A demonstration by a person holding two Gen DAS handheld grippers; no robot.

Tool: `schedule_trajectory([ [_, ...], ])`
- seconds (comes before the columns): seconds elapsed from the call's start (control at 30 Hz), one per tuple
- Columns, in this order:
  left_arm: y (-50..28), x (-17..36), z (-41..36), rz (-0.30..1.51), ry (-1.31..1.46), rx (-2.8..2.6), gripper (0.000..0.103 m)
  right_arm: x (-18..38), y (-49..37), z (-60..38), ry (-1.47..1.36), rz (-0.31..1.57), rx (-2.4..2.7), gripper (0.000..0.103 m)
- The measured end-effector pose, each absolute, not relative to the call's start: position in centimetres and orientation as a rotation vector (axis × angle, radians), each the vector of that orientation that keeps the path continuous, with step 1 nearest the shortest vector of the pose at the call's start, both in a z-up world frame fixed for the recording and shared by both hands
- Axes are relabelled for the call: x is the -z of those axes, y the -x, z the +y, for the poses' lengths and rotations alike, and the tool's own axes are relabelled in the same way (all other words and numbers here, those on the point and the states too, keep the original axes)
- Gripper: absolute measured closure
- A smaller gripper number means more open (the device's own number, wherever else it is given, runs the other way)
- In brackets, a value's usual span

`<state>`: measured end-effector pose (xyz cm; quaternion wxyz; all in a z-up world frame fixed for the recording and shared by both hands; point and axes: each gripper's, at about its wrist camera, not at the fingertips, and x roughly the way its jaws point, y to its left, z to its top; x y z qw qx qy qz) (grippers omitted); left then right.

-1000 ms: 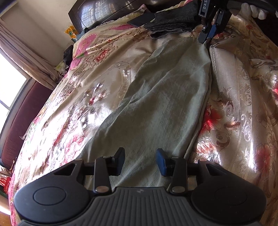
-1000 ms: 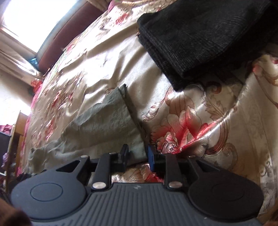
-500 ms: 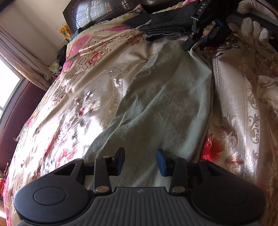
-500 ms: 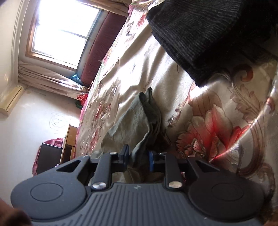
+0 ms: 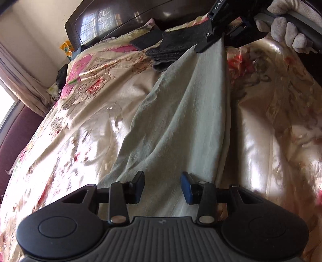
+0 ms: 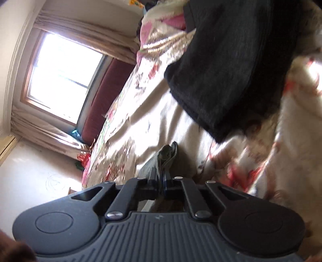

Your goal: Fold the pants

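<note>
Grey-green pants (image 5: 181,121) lie lengthwise on the floral bedspread (image 5: 80,131). My left gripper (image 5: 162,187) hovers open over their near end, with the fabric below its fingers and none pinched. At the far end my right gripper (image 5: 219,38), held by a white-gloved hand (image 5: 285,26), lifts the pants' corner so the cloth rises in a taut ridge. In the right wrist view the jaws of the right gripper (image 6: 160,181) are closing tight on a bunched fold of the pants (image 6: 165,159), pads pressing it.
A folded black garment (image 5: 173,46) (image 6: 231,70) lies just beyond the pants' far end. A dark headboard (image 5: 120,18) stands behind it. A window (image 6: 60,74) and a maroon bench (image 6: 100,96) run along the bed's far side.
The right gripper's jaws have closed on the pants' corner and raised it, tilting upward. The left gripper has slid along the pants while staying open.
</note>
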<state>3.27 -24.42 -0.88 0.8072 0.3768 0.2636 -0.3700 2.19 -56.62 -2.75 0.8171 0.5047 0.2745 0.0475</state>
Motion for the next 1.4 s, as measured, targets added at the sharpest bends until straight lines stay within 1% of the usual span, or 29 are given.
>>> schedule_trajectory([
  [0.07,-3.3,0.9,-25.7,0.565,-0.762,0.829,0.047,2.0,-0.8,-58.3,-1.036,0.570,-0.012,0.099],
  [0.17,-3.6,1.8,-26.9,0.604,-0.736,0.846,0.047,3.5,-0.8,-59.1,-0.918,0.708,0.157,0.099],
  [0.2,-3.7,1.6,-26.6,0.599,-0.730,0.845,0.046,3.8,-1.0,-58.7,-0.906,0.723,0.168,0.099],
  [0.23,-3.7,1.2,-25.9,0.593,-0.721,0.837,0.046,3.4,-0.9,-58.6,-0.907,0.720,0.176,0.095],
  [0.33,-3.9,-0.3,-22.0,0.567,-0.711,0.751,0.045,1.2,0.1,-58.1,-0.830,0.686,0.254,0.090],
  [0.43,-4.2,-1.1,-17.3,0.574,-0.701,0.643,0.044,-2.2,1.3,-55.8,-0.634,0.642,0.344,0.090],
  [0.53,-4.4,-1.1,-11.9,0.591,-0.690,0.504,0.044,-5.0,0.0,-51.3,-0.555,0.620,0.140,0.090],
  [0.63,-4.8,-0.8,-7.6,0.603,-0.662,0.372,0.044,-5.4,-5.6,-44.4,-0.565,0.676,-0.194,0.090],
  [0.7,-5.4,-0.2,-5.0,0.626,-0.610,0.291,0.043,-4.6,-10.6,-38.7,-0.604,0.742,-0.423,0.090],
  [0.73,-5.8,0.5,-4.0,0.647,-0.594,0.249,0.041,-3.9,-12.8,-36.0,-0.616,0.787,-0.506,0.090],
  [0.8,-6.4,2.1,-2.2,0.661,-0.573,0.187,0.039,-2.6,-17.1,-30.5,-0.597,0.850,-0.638,0.090],
  [0.87,-6.6,2.5,-1.2,0.644,-0.505,0.178,0.032,-1.2,-20.1,-26.4,-0.585,0.925,-0.722,0.090],
  [0.93,-7.0,2.7,-0.8,0.636,-0.459,0.172,0.030,0.3,-21.8,-23.1,-0.596,0.997,-0.791,0.090],
  [1.1,-7.7,2.9,0.0,0.626,-0.412,0.190,0.028,1.9,-24.3,-18.5,-0.470,1.112,-0.870,0.090],
  [1.17,-7.7,2.6,0.7,0.630,-0.392,0.203,0.028,2.3,-25.5,-18.0,-0.474,1.156,-0.904,0.090],
  [1.4,-8.0,2.4,1.2,0.640,-0.372,0.217,0.027,1.3,-26.8,-18.3,-0.575,1.126,-1.029,0.090],
])
